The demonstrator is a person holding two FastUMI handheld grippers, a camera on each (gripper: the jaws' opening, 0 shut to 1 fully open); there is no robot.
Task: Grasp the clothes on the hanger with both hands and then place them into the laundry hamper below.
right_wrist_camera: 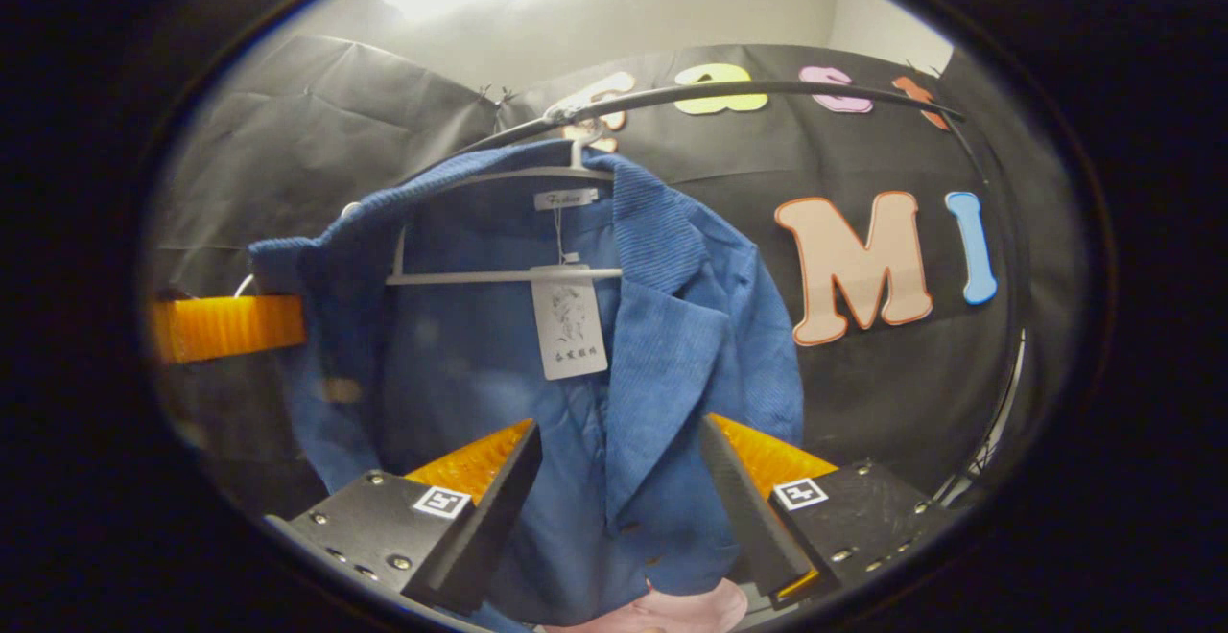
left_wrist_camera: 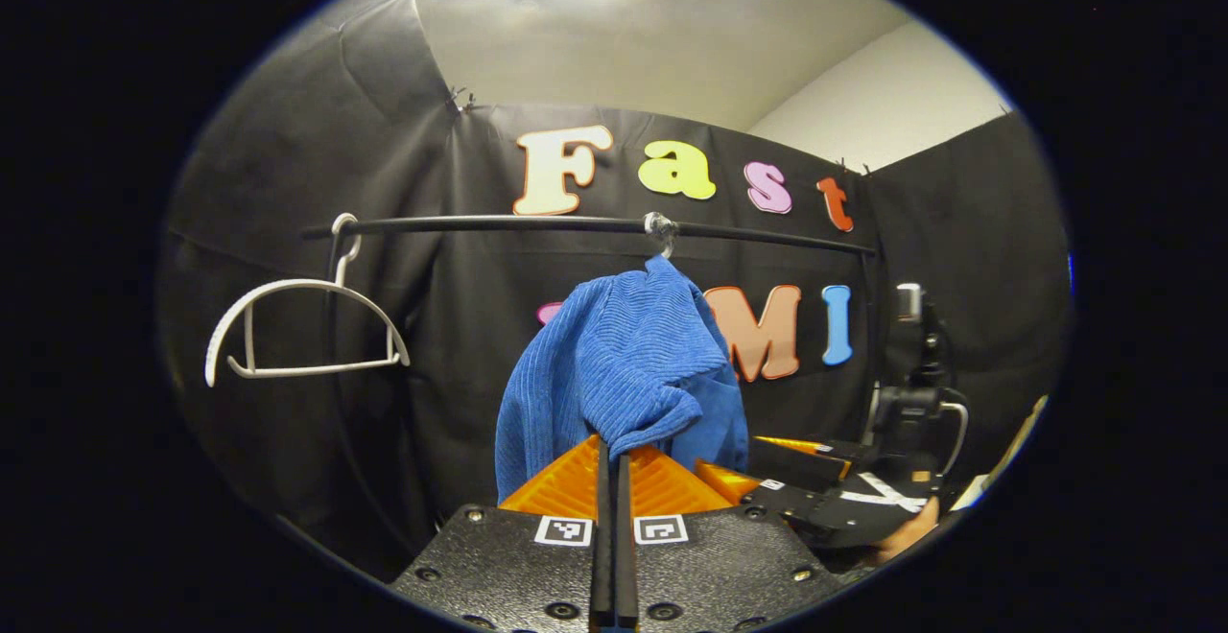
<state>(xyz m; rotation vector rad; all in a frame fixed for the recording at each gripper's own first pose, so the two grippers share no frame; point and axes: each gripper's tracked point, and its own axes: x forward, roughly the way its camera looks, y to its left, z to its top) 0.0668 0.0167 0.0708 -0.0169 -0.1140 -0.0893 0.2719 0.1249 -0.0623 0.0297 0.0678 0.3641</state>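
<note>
The blue jacket (right_wrist_camera: 576, 345) hangs on its white hanger (right_wrist_camera: 499, 276) from the black rail (left_wrist_camera: 576, 224) at the far wall. The left gripper (left_wrist_camera: 611, 480) has its fingers pressed together, seemingly pinching a sleeve fold — though whether cloth sits between them I cannot tell. The right gripper (right_wrist_camera: 619, 480) is wide open around the jacket's front, gripping nothing. Risk: a lopsided pull could snag the collar on the hanger or drag it along the rail, near the empty hanger (left_wrist_camera: 297, 331).

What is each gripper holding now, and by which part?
The left gripper pinches the blue jacket's shoulder fold. The right gripper, open around its front, holds nothing.
</note>
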